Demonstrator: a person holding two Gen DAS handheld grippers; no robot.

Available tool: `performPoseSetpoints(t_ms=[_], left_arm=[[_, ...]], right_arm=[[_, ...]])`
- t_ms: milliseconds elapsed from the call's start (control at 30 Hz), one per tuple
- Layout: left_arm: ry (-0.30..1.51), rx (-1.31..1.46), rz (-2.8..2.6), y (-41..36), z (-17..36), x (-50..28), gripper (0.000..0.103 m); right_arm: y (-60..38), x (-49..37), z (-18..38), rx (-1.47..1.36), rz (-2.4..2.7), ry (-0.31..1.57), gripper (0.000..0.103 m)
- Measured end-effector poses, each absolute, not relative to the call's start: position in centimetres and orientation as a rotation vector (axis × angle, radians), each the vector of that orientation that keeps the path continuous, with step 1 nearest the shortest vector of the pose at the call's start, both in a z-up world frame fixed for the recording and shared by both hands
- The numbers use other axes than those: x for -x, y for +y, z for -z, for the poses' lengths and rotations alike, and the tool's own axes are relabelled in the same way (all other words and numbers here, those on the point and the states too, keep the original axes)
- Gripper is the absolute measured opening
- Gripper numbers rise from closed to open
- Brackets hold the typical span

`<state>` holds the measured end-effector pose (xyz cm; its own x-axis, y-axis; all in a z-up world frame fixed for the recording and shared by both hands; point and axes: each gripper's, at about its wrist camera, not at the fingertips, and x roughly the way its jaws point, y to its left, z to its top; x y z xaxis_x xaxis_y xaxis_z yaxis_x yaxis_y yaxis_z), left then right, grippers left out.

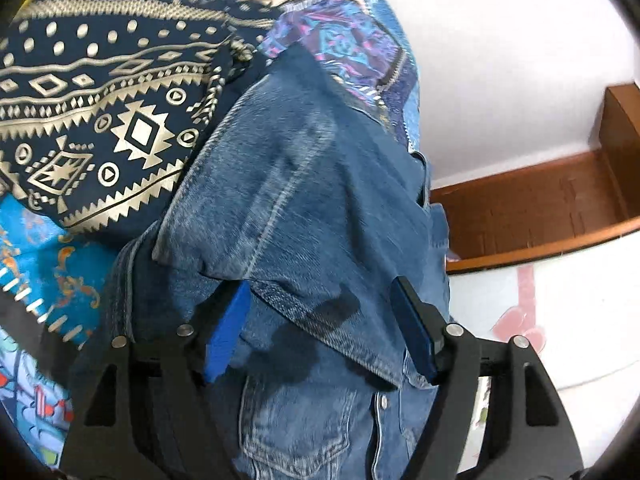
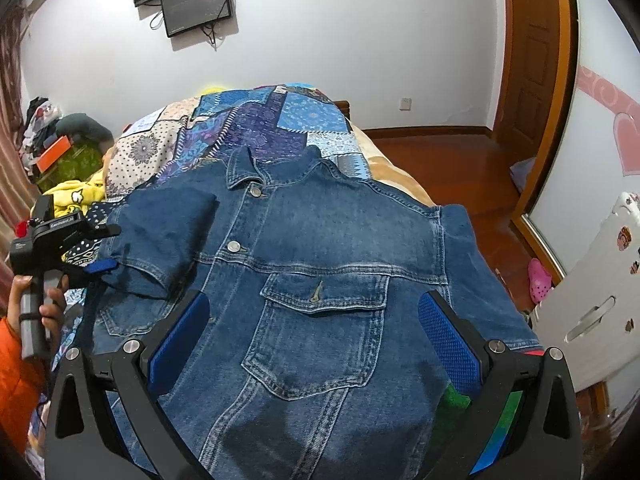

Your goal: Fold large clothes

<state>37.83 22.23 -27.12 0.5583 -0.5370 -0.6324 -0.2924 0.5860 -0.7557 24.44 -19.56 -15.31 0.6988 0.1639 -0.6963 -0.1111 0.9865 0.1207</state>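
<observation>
Denim jacket point(image 2: 304, 264): it lies front-up on the bed, collar away from me, buttons closed down the placket, chest pocket between my right fingers in the right wrist view.
Left sleeve point(image 2: 160, 236): folded in over the jacket's front, its cuff end at the jacket's left edge.
My left gripper point(image 1: 320, 328): my jaws stand well apart; the sleeve's hem point(image 1: 320, 320) runs across the gap between the blue pads point(image 1: 226, 332), and neither pad presses on it. I have hold of nothing. In the right wrist view this gripper point(image 2: 102, 258) sits at the sleeve's cuff, held by a hand point(image 2: 38, 300) with an orange sleeve cuff.
My right gripper point(image 2: 314, 340): jaws wide, hovering over the jacket's lower front, pads clear of the cloth, nothing gripped.
Patchwork quilt point(image 2: 280, 120): it covers the bed under and beyond the jacket; its navy patterned patch point(image 1: 100, 120) fills the upper left of my left wrist view.
Floor point(image 2: 460, 160): brown wood beside the bed.
</observation>
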Motion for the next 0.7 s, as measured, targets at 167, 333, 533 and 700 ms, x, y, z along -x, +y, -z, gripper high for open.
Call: performPoseSetpoints(t_ms=[167,333,533,700], left_arm=[[1.038,0.872,0.145,20.5,26.7,-38.2,0.07],[1.05,0.781,0.128,19.6,26.5,-37.9,0.07],[1.014,0.606,-0.018,19.5,25.4,-40.9,0.021],[0.892,0.376,-0.053,16.1,20.7,-42.5,0.01]], right_arm=[[-19.9,-24.4,15.4,-0.081,-0.143,0.789,0.103],[-20.1,-24.2,15.5,-0.089,-0.151,0.791,0.103],[-20.2,-24.3,15.7,-0.083,-0.155,0.796,0.103],[-21.1,-24.4,15.9,-0.092,-0.137,0.8,0.103]])
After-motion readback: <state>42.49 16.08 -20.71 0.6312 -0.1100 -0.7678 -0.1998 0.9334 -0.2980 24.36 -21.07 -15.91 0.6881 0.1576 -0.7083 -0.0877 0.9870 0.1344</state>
